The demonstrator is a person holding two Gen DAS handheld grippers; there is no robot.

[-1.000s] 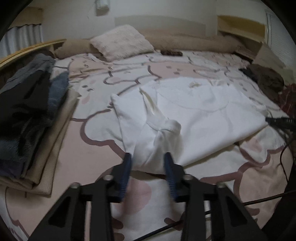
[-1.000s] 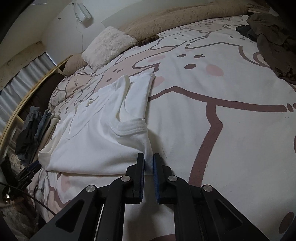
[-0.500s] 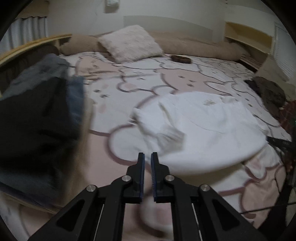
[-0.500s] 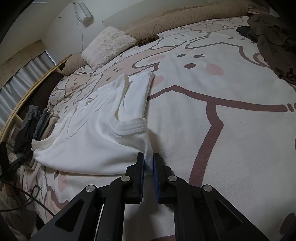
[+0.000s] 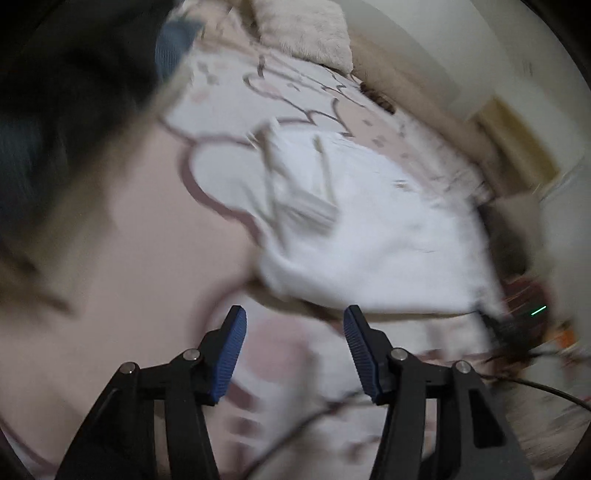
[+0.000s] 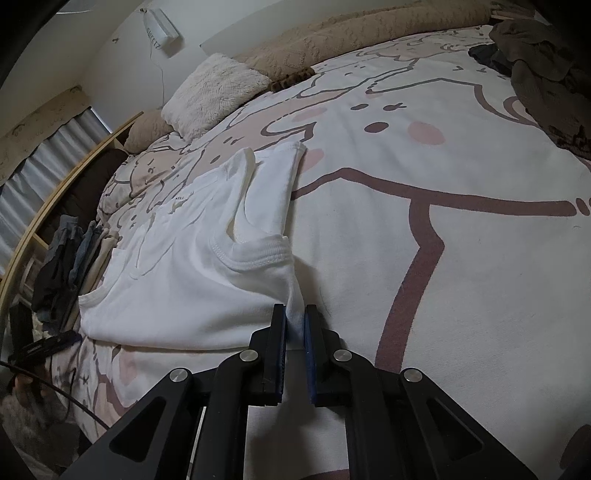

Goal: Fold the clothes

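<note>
the left wrist view is heavily smeared by motion blur. the left gripper (image 5: 293,345) has its jaws spread wide, and nothing sits between the blue ribbed pads (image 5: 228,356). beyond them the white shirt (image 5: 369,229) lies on the pink and white cartoon-print bedspread (image 5: 140,266), its near edge just past the fingertips and not touching them. a dark blurred stack of folded clothes (image 5: 66,74) fills the upper left, and a fluffy pale pillow (image 5: 306,26) lies at the head of the bed. a thin black cable (image 5: 535,387) runs along the lower right.

the right wrist view is sharp. the right gripper (image 6: 295,325) has its jaws nearly closed, pinching a corner of the white shirt (image 6: 192,280) between the pads. the shirt spreads out flat to the left of the gripper on the bedspread (image 6: 461,258), with a folded sleeve and a ribbed hem band lying on top near the pinched corner. the stack of folded clothes (image 6: 70,254) rests at the far left edge of the bed beside a curved wooden rail (image 6: 66,184). the fluffy pillow (image 6: 214,92) and a long beige bolster (image 6: 351,40) lie at the head, and a heap of dark clothing (image 6: 543,70) sits at the upper right.
</note>
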